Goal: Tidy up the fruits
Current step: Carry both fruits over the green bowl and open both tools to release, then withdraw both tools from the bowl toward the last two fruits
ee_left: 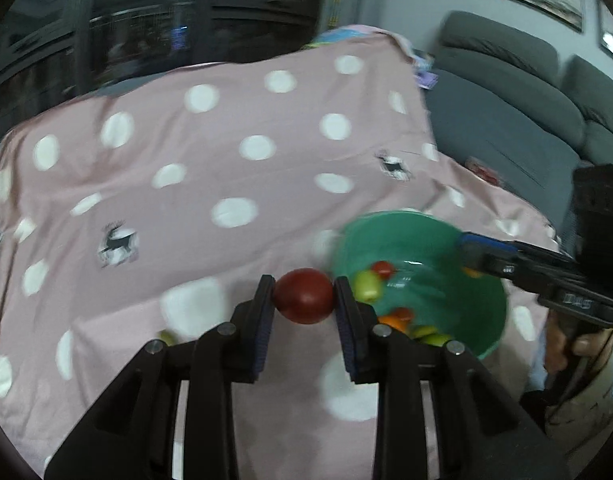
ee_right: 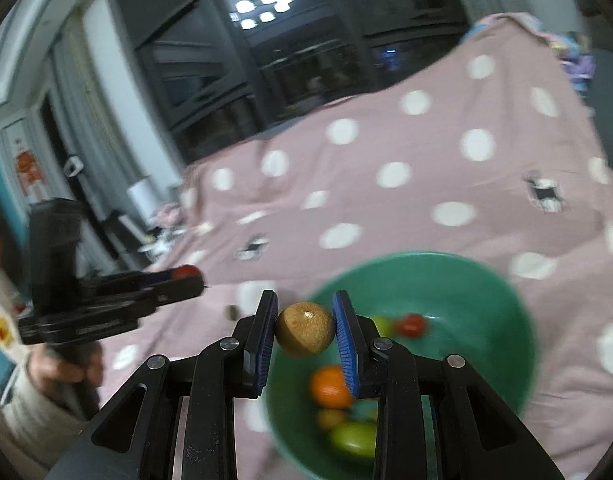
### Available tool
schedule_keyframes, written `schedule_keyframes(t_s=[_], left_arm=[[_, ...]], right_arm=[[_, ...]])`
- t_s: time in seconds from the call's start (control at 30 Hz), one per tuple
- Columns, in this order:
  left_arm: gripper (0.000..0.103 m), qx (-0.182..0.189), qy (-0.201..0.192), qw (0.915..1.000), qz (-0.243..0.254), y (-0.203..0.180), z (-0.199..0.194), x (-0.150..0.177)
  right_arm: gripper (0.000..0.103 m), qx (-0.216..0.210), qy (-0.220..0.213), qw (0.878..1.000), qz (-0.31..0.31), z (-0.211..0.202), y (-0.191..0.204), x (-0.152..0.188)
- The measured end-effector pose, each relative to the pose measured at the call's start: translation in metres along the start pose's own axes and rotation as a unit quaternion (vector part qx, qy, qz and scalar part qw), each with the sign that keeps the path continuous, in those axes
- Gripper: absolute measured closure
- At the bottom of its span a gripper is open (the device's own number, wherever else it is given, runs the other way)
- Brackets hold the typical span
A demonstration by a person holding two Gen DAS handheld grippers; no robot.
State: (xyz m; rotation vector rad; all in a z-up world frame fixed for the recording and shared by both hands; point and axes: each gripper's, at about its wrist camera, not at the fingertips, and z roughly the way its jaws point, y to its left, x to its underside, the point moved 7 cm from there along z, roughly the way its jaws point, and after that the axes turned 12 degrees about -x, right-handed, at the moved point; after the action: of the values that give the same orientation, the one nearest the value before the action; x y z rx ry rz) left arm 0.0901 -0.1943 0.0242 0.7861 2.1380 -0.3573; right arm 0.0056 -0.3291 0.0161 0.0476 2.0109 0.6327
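Fruits are on the move, both tongs loaded! The left tongs (ee_left: pixel 304 294) are clamped on a dark red apple (ee_left: pixel 303 295), pinched across its middle between the blue pads, hanging over the pink polka-dot cloth (ee_left: pixel 226 152) just beside the near rim of the green bowl (ee_left: pixel 482 320). The right tongs (ee_right: pixel 305 330) grip a brown kiwi (ee_right: pixel 305 328), stem end up, poised right over the bowl's near edge. Inside the bowl already: an orange (ee_right: pixel 331 386), a green apple (ee_right: pixel 352 438), a small red tomato (ee_right: pixel 412 325) and another green fruit (ee_left: pixel 368 285). One small greenish fruit (ee_left: pixel 167 336) sits out on the cloth, left of the left tongs.

My read: this is the drop-in step. The kiwi looks closest, so carry it further over the middle of the bowl, lower it close to the fruit pile, then ease the pads apart so it doesn't bounce out. The apple should wait its turn, since two tongs over one bowl risk a clash. Keep both grips level; round fruit can roll out of a flat-pad pinch.
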Motion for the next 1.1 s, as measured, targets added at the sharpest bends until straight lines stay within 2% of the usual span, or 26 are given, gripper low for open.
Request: schedule_keyframes(t_s=[0.1,0.33,0.5,0.6,0.67,0.7,0.73,0.77,0.87,0.93,1.03,1.1], left_arm=[[0.074,0.036,0.013,0.9991,0.018,-0.038,0.011,-0.003],[0.074,0.062,0.058,0.9942,0.066,-0.102,0.048,0.006],[0.073,0.063,0.089,0.9901,0.088,-0.123,0.070,0.015],[0.074,0.064,0.093,0.9894,0.091,-0.127,0.075,0.019],[0.065,0.062,0.090,0.9904,0.084,-0.124,0.076,0.017],[0.056,0.064,0.089,0.9912,0.074,-0.121,0.076,0.016],[0.049,0.066,0.087,0.9917,0.068,-0.119,0.075,0.015],[0.046,0.068,0.084,0.9921,0.063,-0.117,0.073,0.014],[0.032,0.066,0.067,0.9944,0.050,-0.107,0.063,0.007],[0.017,0.061,0.046,0.9966,0.029,-0.093,0.051,0.002],[0.013,0.048,0.021,0.9986,-0.006,-0.067,0.035,-0.003],[0.007,0.024,0.009,0.9992,-0.029,-0.043,0.025,-0.003]], right_arm=[[0.073,0.026,0.009,1.000,0.009,-0.010,-0.018,0.006],[0.073,0.070,0.035,0.997,0.022,-0.022,-0.048,0.020],[0.072,0.089,0.044,0.995,0.025,-0.027,-0.058,0.025],[0.072,0.097,0.042,0.994,0.042,-0.028,-0.068,0.027],[0.071,0.094,0.036,0.994,0.050,-0.031,-0.071,0.026],[0.070,0.092,0.033,0.994,0.051,-0.032,-0.071,0.025],[0.066,0.092,0.029,0.994,0.053,-0.034,-0.071,0.024],[0.062,0.091,0.025,0.994,0.054,-0.034,-0.070,0.023],[0.060,0.084,0.009,0.995,0.054,-0.039,-0.067,0.019],[0.060,0.080,-0.002,0.995,0.057,-0.041,-0.067,0.016],[0.054,0.069,-0.021,0.996,0.060,-0.045,-0.065,0.012],[0.052,0.059,-0.032,0.996,0.055,-0.046,-0.059,0.010]])
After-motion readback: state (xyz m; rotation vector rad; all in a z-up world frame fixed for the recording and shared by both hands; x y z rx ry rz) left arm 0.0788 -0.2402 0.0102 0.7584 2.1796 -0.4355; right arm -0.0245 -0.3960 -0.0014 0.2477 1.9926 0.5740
